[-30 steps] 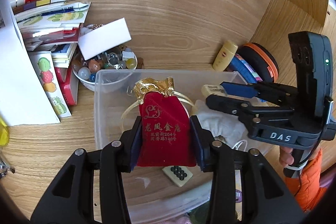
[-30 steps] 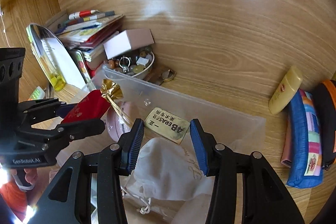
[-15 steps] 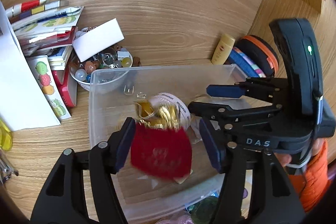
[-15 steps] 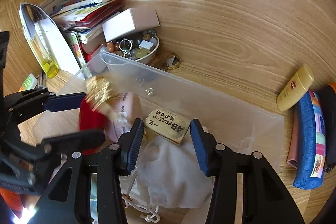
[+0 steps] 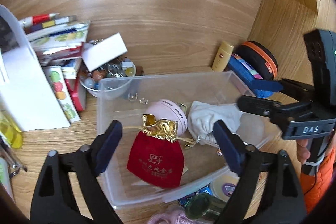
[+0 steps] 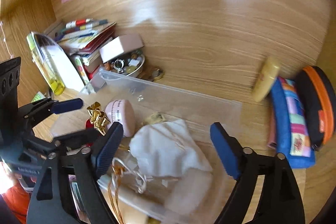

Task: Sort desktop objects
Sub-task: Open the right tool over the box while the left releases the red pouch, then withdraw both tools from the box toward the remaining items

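A red velvet pouch point(image 5: 156, 161) with a gold top lies inside the clear plastic box point(image 5: 117, 182), beside a pink round case point(image 5: 168, 112) and a white cloth bag point(image 5: 210, 119). My left gripper point(image 5: 168, 148) is open and empty, raised above the pouch. My right gripper point(image 6: 166, 150) is open and empty above the white cloth bag point(image 6: 168, 148) in the box point(image 6: 189, 96). The right gripper also shows at the right of the left wrist view point(image 5: 260, 96). The pouch's gold top point(image 6: 97, 117) shows in the right wrist view.
A bowl of beads point(image 5: 107, 77) under a white box point(image 5: 104, 54) and a stack of booklets point(image 5: 56, 41) stand left of the box. A yellow tube point(image 5: 221, 56), blue pencil case point(image 6: 292, 125) and black-orange case point(image 6: 317, 102) lie right. Small jars point(image 5: 222, 186) sit in front.
My left gripper opened and let go of the red pouch, which dropped into the box, then lifted back. My right gripper opened wider and both views pulled back.
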`<state>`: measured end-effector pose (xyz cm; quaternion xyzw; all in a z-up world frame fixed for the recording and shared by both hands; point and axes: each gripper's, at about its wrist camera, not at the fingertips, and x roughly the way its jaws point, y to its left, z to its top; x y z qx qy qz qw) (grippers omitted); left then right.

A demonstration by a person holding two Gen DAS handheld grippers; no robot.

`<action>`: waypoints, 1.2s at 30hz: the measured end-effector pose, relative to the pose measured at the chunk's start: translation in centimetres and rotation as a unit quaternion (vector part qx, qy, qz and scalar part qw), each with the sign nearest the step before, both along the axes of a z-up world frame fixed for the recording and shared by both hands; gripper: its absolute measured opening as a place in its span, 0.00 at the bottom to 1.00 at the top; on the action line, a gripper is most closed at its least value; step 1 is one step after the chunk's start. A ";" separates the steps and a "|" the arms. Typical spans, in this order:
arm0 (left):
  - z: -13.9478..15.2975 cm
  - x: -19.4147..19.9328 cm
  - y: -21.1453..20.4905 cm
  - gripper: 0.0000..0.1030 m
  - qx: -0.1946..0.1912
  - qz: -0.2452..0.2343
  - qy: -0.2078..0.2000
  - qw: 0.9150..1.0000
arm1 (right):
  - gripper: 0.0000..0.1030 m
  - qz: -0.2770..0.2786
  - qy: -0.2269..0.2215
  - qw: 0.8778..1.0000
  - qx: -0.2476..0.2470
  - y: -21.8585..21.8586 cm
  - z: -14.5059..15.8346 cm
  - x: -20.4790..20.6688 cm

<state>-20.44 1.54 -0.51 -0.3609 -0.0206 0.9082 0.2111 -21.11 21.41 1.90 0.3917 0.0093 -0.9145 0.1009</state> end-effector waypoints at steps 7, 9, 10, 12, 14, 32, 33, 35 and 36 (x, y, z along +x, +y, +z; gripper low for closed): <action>1.4 2.3 -0.3 0.94 0.015 0.018 0.003 1.000 | 0.83 -0.014 0.017 1.000 0.006 1.7 0.9 4.9; 1.8 2.8 -0.3 0.94 0.013 0.022 0.006 1.000 | 0.85 -0.014 0.020 1.000 0.007 1.9 1.0 6.2; 1.9 3.1 -0.4 0.94 0.015 0.023 0.007 1.000 | 0.85 -0.017 0.024 1.000 0.010 2.0 1.1 7.0; 2.2 3.8 -0.6 0.94 0.023 0.026 0.007 0.999 | 0.85 -0.021 0.029 0.999 0.020 2.2 1.3 8.1; 2.5 4.6 -0.8 0.95 0.037 0.022 0.004 0.999 | 0.85 -0.023 0.038 0.998 0.035 2.0 1.4 9.3; 0.2 10.3 -2.3 0.96 0.020 0.077 -0.020 0.997 | 0.93 0.013 0.040 0.998 0.038 1.1 -1.3 14.5; -0.1 10.5 -2.3 0.96 0.019 0.078 -0.023 0.997 | 0.93 0.015 0.038 0.998 0.038 1.1 -1.5 14.6; -0.9 10.9 -2.4 0.96 0.015 0.080 -0.031 0.996 | 0.93 0.020 0.034 0.998 0.041 0.8 -2.0 15.0; -1.3 11.1 -2.4 0.96 0.014 0.082 -0.036 0.996 | 0.93 0.018 0.034 0.998 0.044 0.8 -2.2 15.2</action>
